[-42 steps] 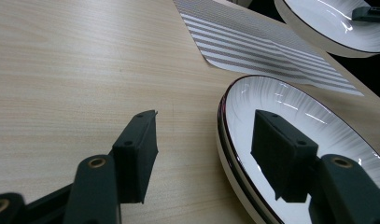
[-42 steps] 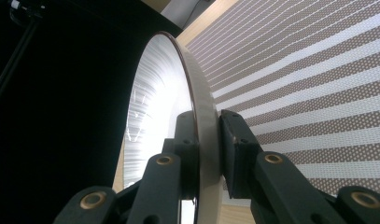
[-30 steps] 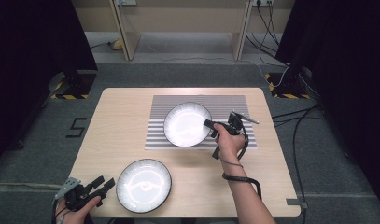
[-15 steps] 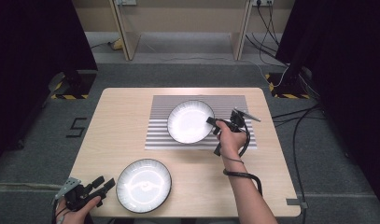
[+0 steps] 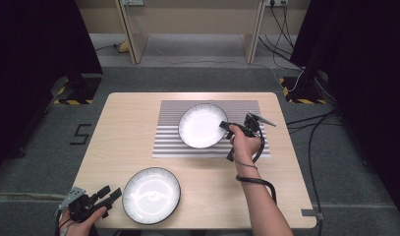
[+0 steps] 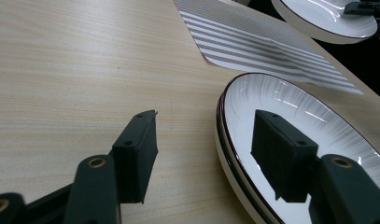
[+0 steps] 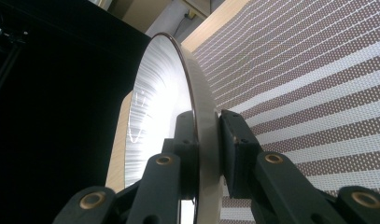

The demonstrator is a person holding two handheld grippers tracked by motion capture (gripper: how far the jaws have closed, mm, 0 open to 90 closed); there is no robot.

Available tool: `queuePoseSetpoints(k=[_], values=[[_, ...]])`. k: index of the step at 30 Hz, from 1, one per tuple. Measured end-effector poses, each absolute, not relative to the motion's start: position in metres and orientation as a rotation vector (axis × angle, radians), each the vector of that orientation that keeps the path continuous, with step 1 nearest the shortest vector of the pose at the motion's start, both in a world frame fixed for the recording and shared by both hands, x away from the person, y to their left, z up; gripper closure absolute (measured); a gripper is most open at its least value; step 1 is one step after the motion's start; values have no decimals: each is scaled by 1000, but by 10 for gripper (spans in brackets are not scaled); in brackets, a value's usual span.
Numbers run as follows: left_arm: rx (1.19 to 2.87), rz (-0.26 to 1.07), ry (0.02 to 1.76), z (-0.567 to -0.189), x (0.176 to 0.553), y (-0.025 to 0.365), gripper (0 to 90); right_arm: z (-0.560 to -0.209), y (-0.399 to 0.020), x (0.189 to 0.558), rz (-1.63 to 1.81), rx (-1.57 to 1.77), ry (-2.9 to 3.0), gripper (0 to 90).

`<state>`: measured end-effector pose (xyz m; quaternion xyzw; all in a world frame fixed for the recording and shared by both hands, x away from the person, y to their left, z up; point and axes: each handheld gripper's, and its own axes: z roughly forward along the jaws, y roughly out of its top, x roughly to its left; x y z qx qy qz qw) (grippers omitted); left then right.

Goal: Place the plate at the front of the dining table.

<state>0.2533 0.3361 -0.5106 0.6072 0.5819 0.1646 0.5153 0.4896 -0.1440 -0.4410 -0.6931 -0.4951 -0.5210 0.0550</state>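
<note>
Plate on the striped placemat is the one I have in my right claw: the jaws are closed onto its right-hand rim, one pad inside the bowl of the plate and one under the lip, as the right gripper view shows. I grip at the rim because a shallow white plate with a dark edge offers nothing else to pinch, and taking it from the side nearest my right hand keeps my wrist straight. The plate sits toward the far edge of the bench, roughly midway across it, over the mat; whether it rests flat on the mat or is just lifted I cannot tell.

A second plate of the same kind lies near the front edge of the bench, left of centre. My left claw waits at the front left corner, just beside that plate's left rim. In the left gripper view its jaws stand open, one over the bare wood and the other over the plate's white inside, straddling the rim without pressing on it. I judge it is lined up that way so that a simple squeeze would take this plate the same way as the other.
</note>
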Motion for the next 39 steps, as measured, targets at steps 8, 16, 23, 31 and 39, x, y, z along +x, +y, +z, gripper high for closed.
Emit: queuePoseSetpoints(k=[8, 16, 23, 31, 39], values=[[1459, 392, 1400, -511, 254, 336, 404, -442, -147, 493, -1574, -2120, -1492, 776], [1460, 390, 1400, -511, 254, 336, 405, -441, -150, 497, -1577, -2129, -1489, 776], [1461, 388, 1400, -512, 254, 336, 404, -442, -154, 501, -1583, -2141, -1481, 775], [1461, 388, 1401, -512, 254, 335, 404, -443, -157, 505, -1583, -2162, -1463, 775], [1464, 382, 1399, -512, 254, 334, 405, -441, -160, 511, -1584, -2177, -1451, 775]])
